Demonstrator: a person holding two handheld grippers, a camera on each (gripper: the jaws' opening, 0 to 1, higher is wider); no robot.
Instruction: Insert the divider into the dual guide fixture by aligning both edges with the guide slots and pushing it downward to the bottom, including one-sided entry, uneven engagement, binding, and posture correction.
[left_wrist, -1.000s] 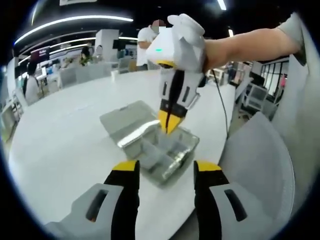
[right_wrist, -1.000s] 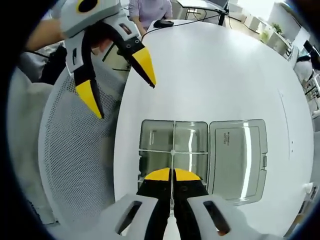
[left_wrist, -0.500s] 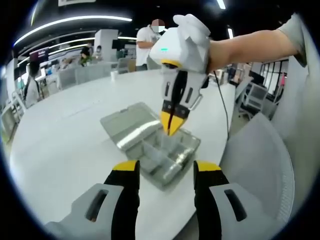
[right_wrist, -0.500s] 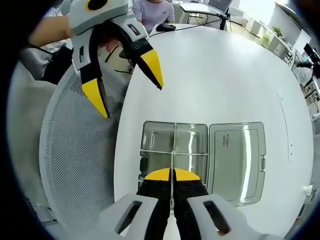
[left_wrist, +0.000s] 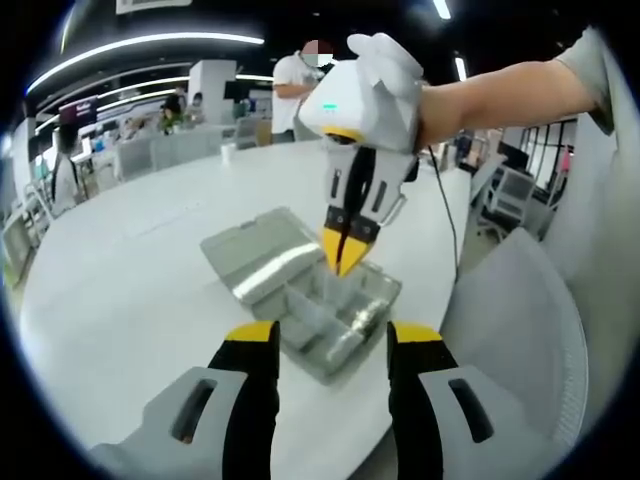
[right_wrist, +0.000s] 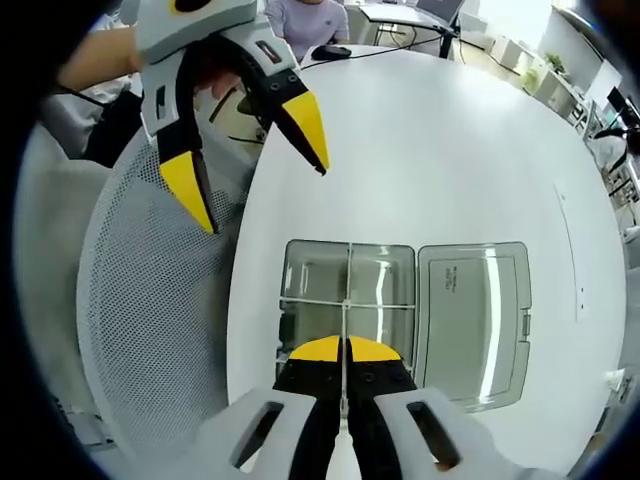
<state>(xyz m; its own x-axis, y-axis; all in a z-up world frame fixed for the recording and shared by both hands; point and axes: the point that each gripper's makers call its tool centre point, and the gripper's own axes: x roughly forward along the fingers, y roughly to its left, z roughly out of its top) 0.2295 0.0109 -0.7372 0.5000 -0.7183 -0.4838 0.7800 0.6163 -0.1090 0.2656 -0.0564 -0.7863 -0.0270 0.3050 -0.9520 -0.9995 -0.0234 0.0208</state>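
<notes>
A clear plastic compartment box (right_wrist: 310, 285) lies on the white table with its lid (right_wrist: 475, 310) folded open to the right. My right gripper (right_wrist: 346, 350) is shut on a thin clear divider (right_wrist: 345, 275) that stands on edge along the box's middle line and crosses another divider. In the left gripper view the right gripper (left_wrist: 343, 252) points its yellow tips down into the box (left_wrist: 340, 310), held by a hand. My left gripper (left_wrist: 332, 335) is open just short of the box, with nothing between its fingers. It also appears as the left gripper (right_wrist: 250, 160), hovering off the table edge.
The round white table (right_wrist: 450, 150) has bare room beyond the box. A grey mesh chair (right_wrist: 150, 330) stands at the table's edge under the left gripper. A mouse (right_wrist: 328, 46) and cable lie at the far rim, near a seated person. Desks and people fill the background.
The left gripper has drifted slightly toward the box and stays open. The right gripper stays shut on the divider over the box, barely moved.
</notes>
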